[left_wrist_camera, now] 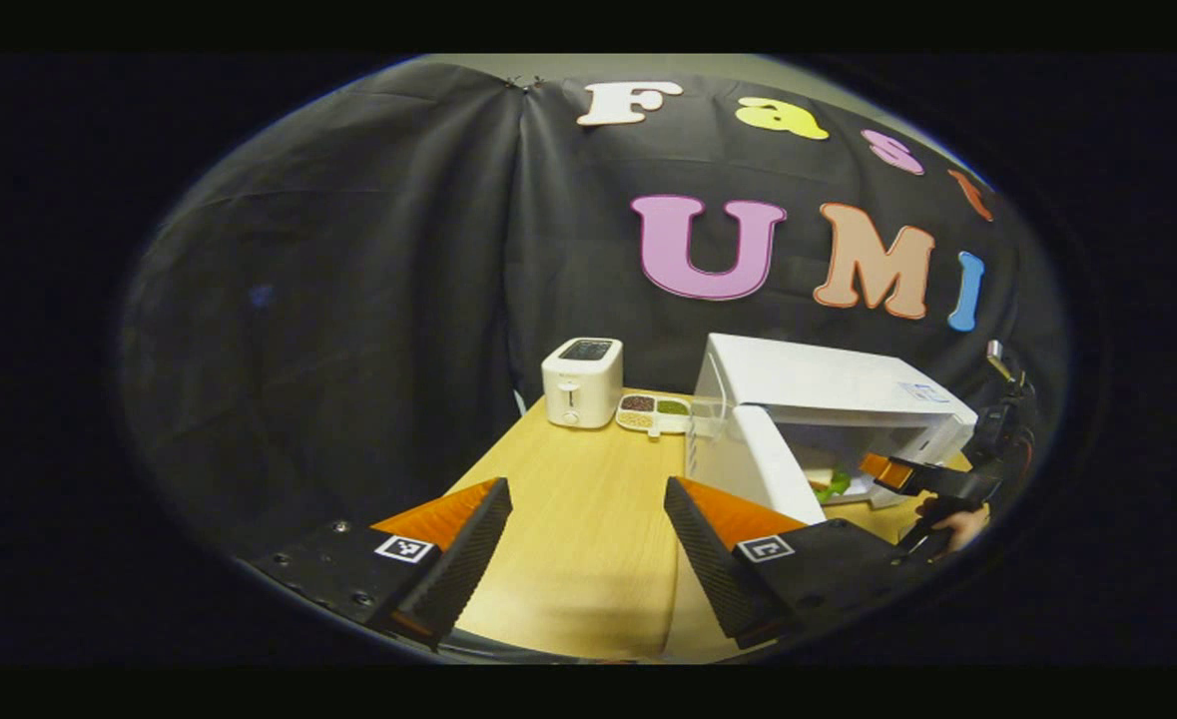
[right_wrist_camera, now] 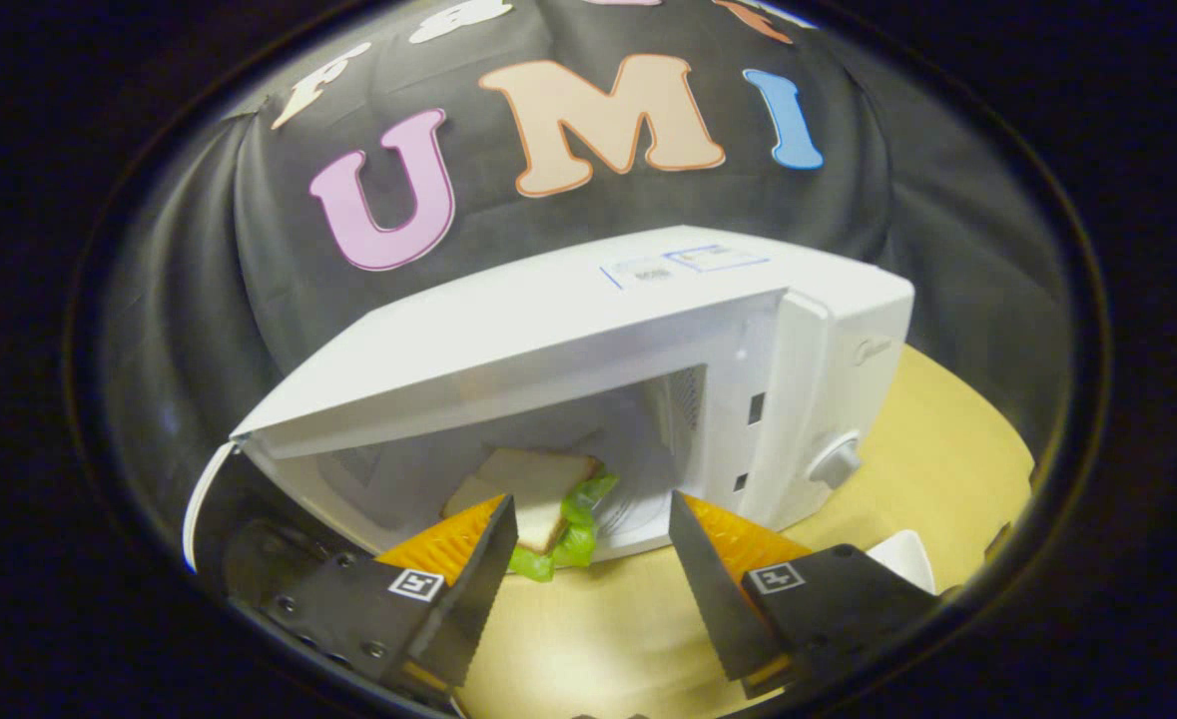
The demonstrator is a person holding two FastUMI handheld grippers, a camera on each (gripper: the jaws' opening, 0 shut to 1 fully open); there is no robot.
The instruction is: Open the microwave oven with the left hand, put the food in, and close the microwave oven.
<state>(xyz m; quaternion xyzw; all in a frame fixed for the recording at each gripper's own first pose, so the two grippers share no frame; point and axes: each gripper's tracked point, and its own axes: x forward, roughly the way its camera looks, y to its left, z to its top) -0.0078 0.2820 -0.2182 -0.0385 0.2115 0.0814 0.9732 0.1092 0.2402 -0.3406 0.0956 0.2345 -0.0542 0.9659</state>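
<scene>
The white microwave (right_wrist_camera: pixel 588 320) stands with its door (right_wrist_camera: pixel 211 499) swung open to the left. A sandwich (right_wrist_camera: pixel 538 494) of white bread and green lettuce lies inside near the front of the cavity. My right gripper (right_wrist_camera: pixel 593 524) is open just in front of the opening; the sandwich lies beyond its left fingertip, not held. In the left gripper view the microwave (left_wrist_camera: pixel 828 394) is at the right with its door (left_wrist_camera: pixel 760 469) toward me, and the sandwich (left_wrist_camera: pixel 832 486) shows inside. My left gripper (left_wrist_camera: pixel 588 491) is open over the wooden table, left of the door, holding nothing.
A white toaster (left_wrist_camera: pixel 582 381) and a divided dish (left_wrist_camera: pixel 654 412) of grains stand at the back of the table (left_wrist_camera: pixel 588 559). A hand (left_wrist_camera: pixel 959 525) holds the right gripper (left_wrist_camera: pixel 895 472) by the microwave. A white plate (right_wrist_camera: pixel 902 554) sits low right, below the control knob (right_wrist_camera: pixel 836 461).
</scene>
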